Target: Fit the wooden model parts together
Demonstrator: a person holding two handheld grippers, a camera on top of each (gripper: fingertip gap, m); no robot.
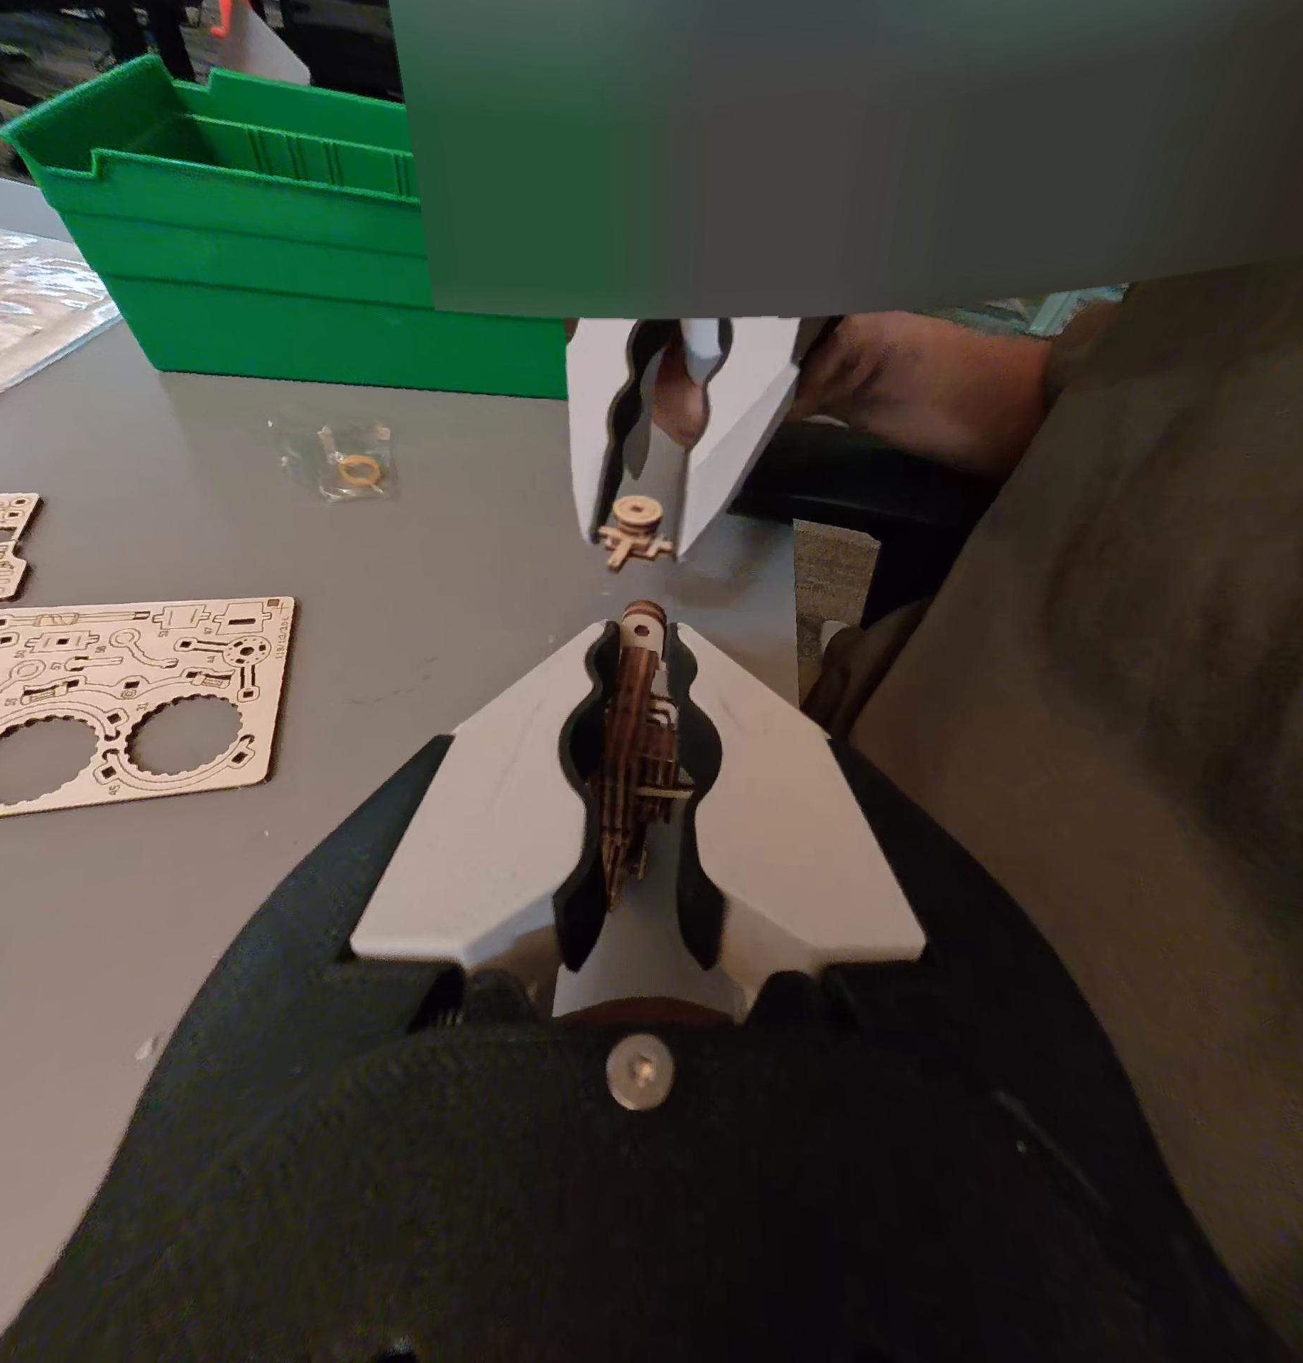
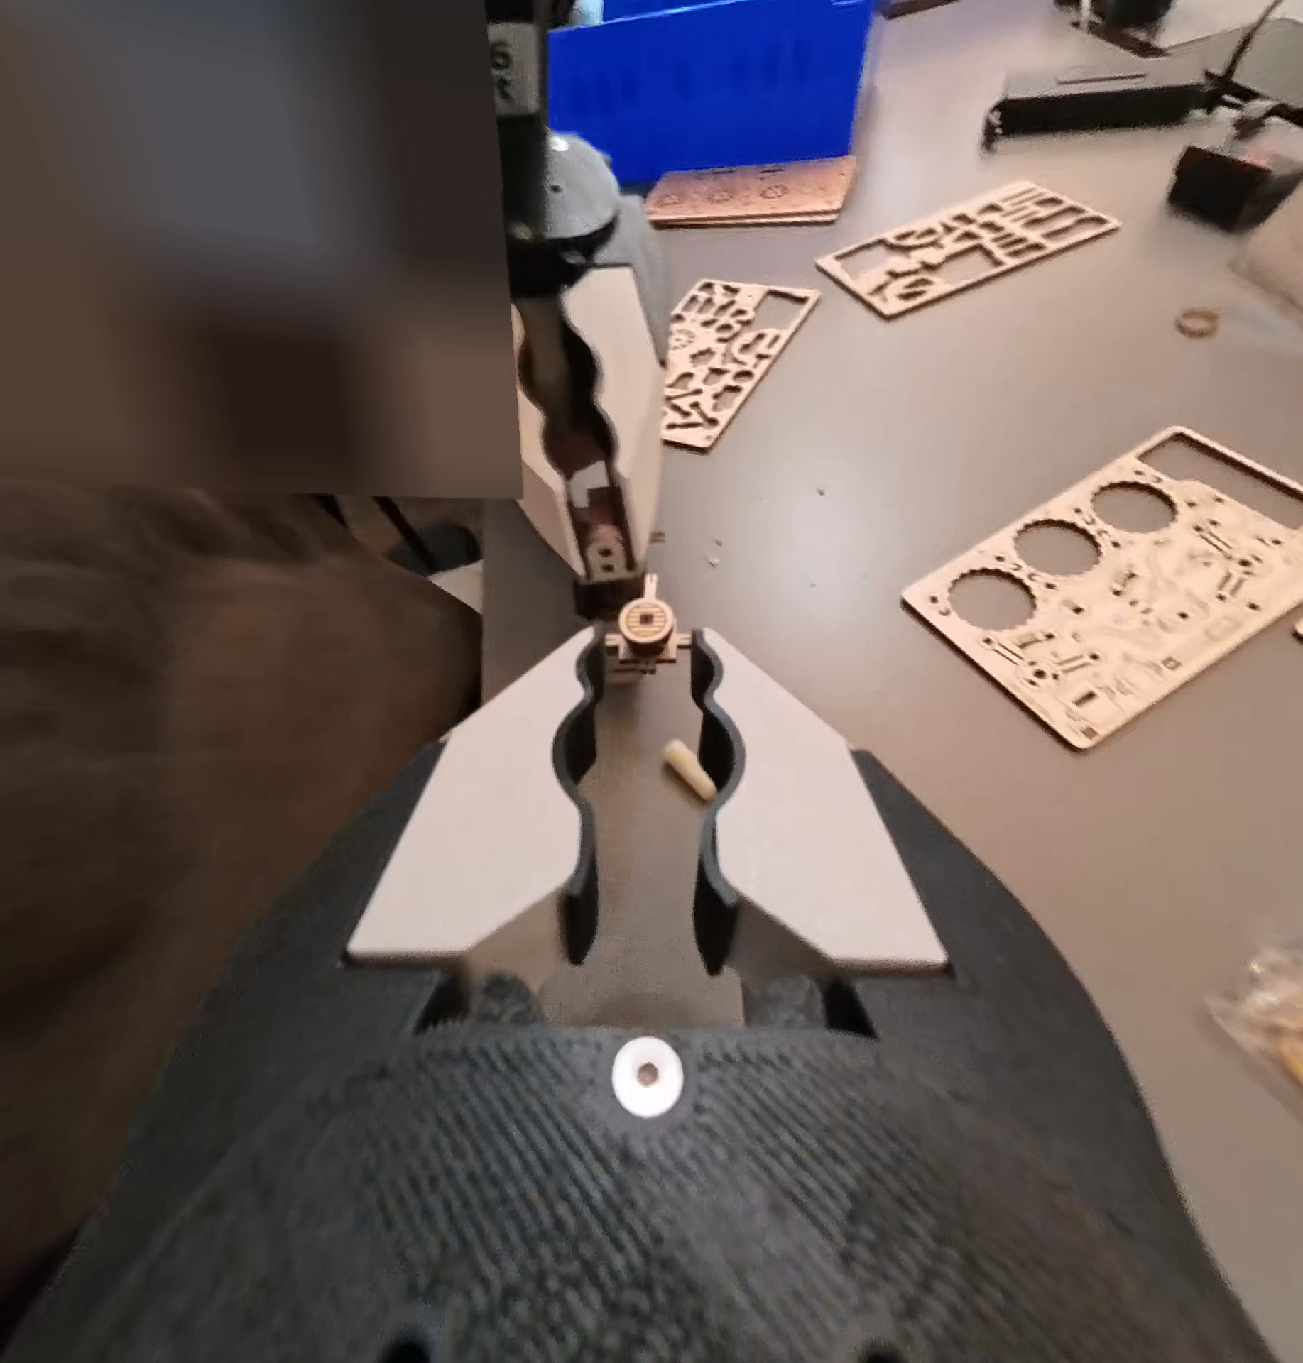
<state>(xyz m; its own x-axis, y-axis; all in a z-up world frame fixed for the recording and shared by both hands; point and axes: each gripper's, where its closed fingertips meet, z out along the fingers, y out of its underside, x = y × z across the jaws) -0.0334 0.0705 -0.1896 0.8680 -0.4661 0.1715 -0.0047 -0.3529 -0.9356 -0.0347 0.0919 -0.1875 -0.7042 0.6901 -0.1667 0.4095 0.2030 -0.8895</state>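
Note:
In the left wrist view my left gripper (image 1: pixel 642 628) is shut on a dark layered wooden assembly (image 1: pixel 637 737). A pale tab with a hole sticks out at its tip. My right gripper (image 1: pixel 633 549) faces it from just ahead, a short gap away. In the right wrist view my right gripper (image 2: pixel 644 640) grips a small pale wooden part (image 2: pixel 644 627) with a round cap between its fingertips. Its side pegs touch both fingers. The left gripper (image 2: pixel 607 583) and its dark assembly (image 2: pixel 602 557) sit just beyond that part, nearly touching it.
A green bin (image 1: pixel 264 243) stands at the back left, a blue bin (image 2: pixel 707 81) farther off. Punched wooden sheets (image 1: pixel 117 701) (image 2: pixel 1120 590) (image 2: pixel 737 361) lie on the grey table (image 1: pixel 427 575). There is a small bag with a ring (image 1: pixel 353 465), a cream peg (image 2: pixel 689 767), and a person's body close by (image 1: pixel 1113 737). The tips of both grippers are at nearly the same place.

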